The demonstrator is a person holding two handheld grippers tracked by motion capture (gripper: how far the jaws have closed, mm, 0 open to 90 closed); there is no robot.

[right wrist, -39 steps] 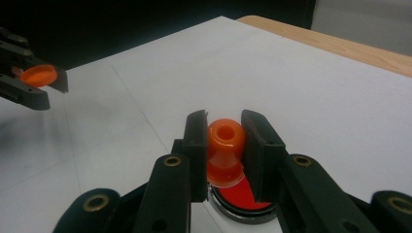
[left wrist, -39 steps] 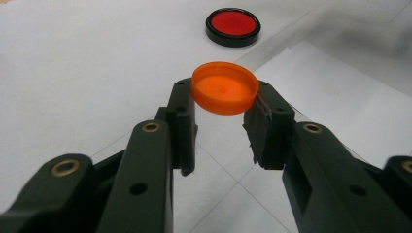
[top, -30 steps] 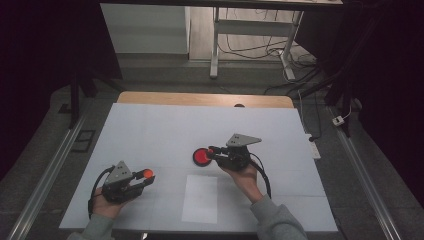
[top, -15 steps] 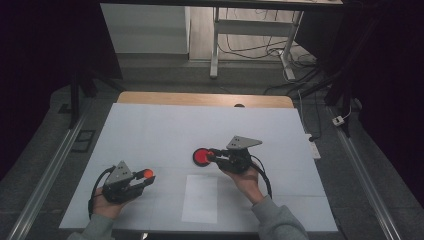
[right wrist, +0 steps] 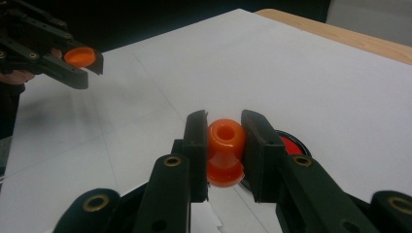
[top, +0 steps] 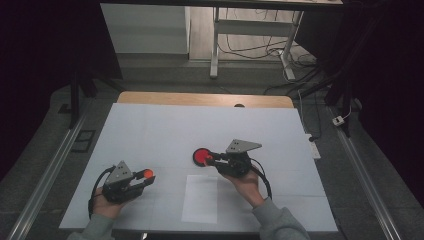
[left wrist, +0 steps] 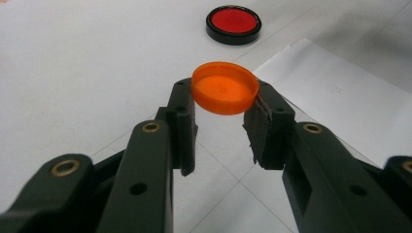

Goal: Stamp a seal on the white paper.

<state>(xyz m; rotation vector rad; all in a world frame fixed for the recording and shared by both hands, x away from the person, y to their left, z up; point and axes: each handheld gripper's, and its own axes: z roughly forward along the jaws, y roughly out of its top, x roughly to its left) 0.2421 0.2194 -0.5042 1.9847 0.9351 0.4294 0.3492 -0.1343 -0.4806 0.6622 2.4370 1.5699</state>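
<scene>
Left gripper view: the left gripper (left wrist: 224, 116) is clamped on an orange cap (left wrist: 225, 93), held at the jaw tips just above the white table (top: 165, 130). Beyond it lies the red disc (left wrist: 233, 24). The right gripper (right wrist: 224, 145) squeezes an orange bottle neck (right wrist: 225, 150) right beside that disc, the cap well apart.

White paper sheet (top: 201, 198) on table (top: 150, 130)
</scene>
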